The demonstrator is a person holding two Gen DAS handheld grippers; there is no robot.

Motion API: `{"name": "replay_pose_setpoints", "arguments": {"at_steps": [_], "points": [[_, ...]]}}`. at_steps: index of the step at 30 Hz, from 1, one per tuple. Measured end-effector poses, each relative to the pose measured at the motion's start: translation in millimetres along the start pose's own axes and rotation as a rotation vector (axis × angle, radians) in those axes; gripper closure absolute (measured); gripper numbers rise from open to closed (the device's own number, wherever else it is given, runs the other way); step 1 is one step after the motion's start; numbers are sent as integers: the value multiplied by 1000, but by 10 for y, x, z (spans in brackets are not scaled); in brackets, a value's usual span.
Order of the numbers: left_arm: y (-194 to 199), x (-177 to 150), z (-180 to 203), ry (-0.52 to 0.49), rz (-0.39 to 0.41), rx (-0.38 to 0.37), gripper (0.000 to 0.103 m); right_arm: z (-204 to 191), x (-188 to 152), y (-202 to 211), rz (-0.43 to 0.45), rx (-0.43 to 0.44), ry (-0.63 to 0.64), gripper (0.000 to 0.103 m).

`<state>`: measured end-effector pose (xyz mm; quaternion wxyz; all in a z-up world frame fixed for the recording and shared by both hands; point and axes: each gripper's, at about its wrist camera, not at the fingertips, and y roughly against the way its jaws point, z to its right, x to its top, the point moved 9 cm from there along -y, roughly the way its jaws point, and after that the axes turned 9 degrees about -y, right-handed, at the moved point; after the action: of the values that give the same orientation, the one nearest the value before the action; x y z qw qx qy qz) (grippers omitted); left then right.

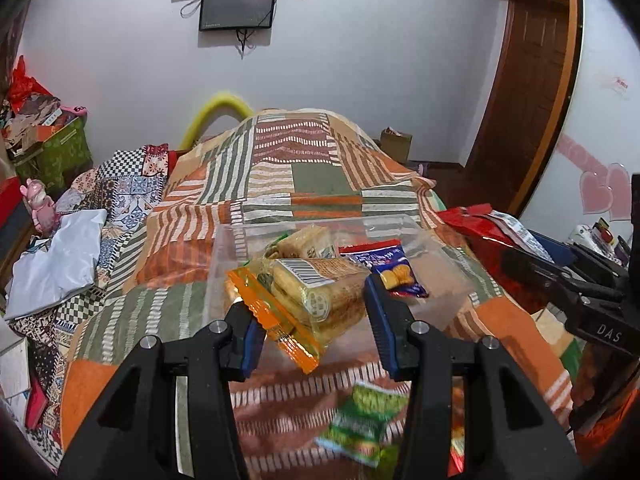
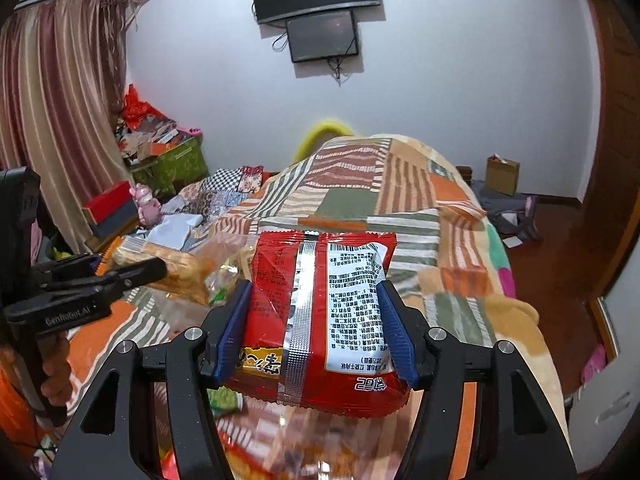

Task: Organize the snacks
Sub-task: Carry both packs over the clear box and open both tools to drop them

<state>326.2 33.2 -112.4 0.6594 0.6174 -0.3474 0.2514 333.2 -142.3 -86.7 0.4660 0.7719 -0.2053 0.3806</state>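
Left gripper [image 1: 314, 326]: blue-padded fingers spread wide around an orange-edged clear packet of beige biscuit rolls [image 1: 304, 300]. The left pad touches the packet's crimped orange edge; the right pad looks just clear of it, so I can't tell whether it has a real grip. The packet sits tilted at the near wall of a clear plastic rectangular bin [image 1: 228, 248] on the orange, green and white patchwork striped blanket [image 1: 280, 168].

Inside the bin: a second pale biscuit packet [image 1: 308, 242] further back, and a blue-and-red packet showing yellow snacks [image 1: 394, 270] to the right.

A green-and-white snack packet [image 1: 366, 420] lies on the blanket below the left gripper, blurred.

Right gripper [image 2: 314, 330]: clamped on a red foil snack bag with a white printed label and silver back seam [image 2: 320, 312], both blue pads pressed against the bag's sides. The bag is held up off the blanket, back face to the camera, just right of the bin.

In the right wrist view the left gripper [image 2: 132, 272] shows at the left edge, at the biscuit packet [image 2: 176, 268].
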Motion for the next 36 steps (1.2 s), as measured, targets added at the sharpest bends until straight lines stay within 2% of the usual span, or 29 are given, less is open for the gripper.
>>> {"name": "replay_pose_setpoints", "arguments": {"at_steps": [5, 14, 20, 27, 32, 36], "points": [[-356, 53, 45, -23, -45, 9, 57, -39, 51, -390, -54, -2, 19, 44], [-743, -1, 72, -74, -98, 53, 57, -29, -111, -920, -186, -23, 76, 44], [-847, -49, 22, -87, -121, 69, 57, -63, -146, -969, -202, -23, 124, 44], [-889, -124, 9, -55, -166, 29, 56, -78, -160, -1012, -237, -3, 118, 44], [-801, -121, 79, -73, -158, 25, 53, -67, -158, -916, -238, 0, 99, 41], [-638, -78, 107, -71, -136, 24, 46, -63, -136, -757, -216, -7, 96, 38]]}}
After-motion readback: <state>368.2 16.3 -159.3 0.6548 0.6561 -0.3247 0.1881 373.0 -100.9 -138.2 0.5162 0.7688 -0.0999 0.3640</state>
